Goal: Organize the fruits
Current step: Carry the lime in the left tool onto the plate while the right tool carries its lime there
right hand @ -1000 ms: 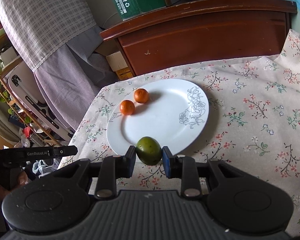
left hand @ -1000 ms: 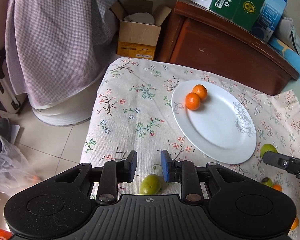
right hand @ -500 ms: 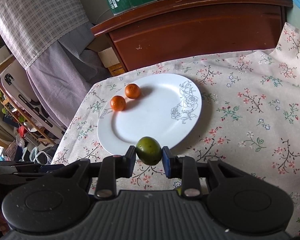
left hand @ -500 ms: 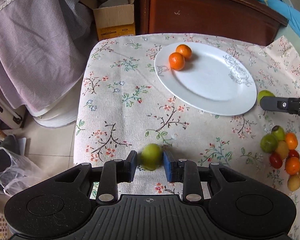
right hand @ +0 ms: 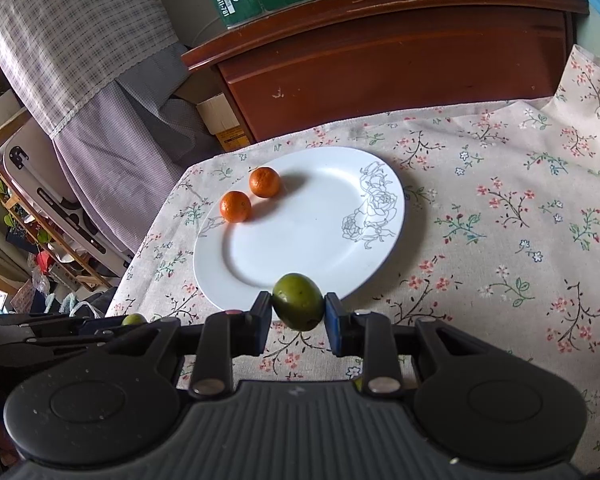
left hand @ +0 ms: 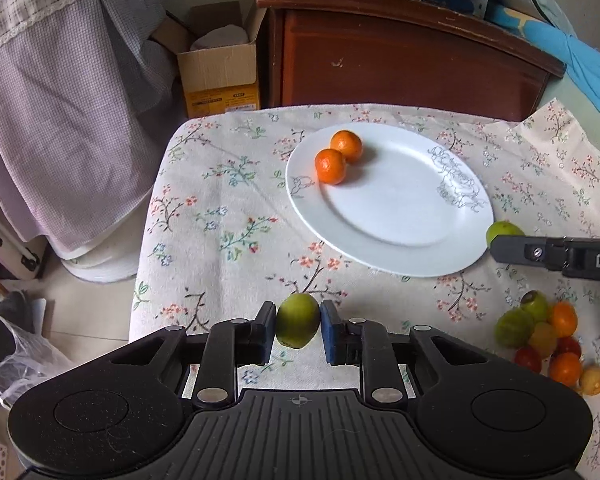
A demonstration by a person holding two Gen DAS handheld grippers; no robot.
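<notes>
A: Starting at the left edge. The left tool (left hand: pixel 298 326) is sitting low over the near part of the table (left hand: pixel 220 216), its jaws drawn in tight on a green fruit (left hand: pixel 298 320); both blue pads are pressing its sides.

B: Agreed, and the fruit is looking clear of the cloth, though I cannot tell that for certain. Moving right: the white plate (left hand: pixel 396 216) is lying mid-table with two oranges (left hand: pixel 338 156) touching each other at its far left rim. The rest of the plate is bare.

A: Further right, the right tool (right hand: pixel 298 306) is hovering just at the plate's near rim, narrowly closed around a second green fruit (right hand: pixel 298 300), pads gripping both flanks.

B: And at the far right a loose pile of mixed fruit (left hand: pixel 548 340) is waiting on the cloth, well apart from the plate.

A: Judgement on the step: both hands are carrying green fruit toward the plate; sorting is only just beginning.

B: Next move, as I read it: each tool is needing to travel over the plate, lower, and release gently. Round fruit is liable to roll on the smooth glaze, so setting it down in the bare part apart from the oranges seems wise.
</notes>
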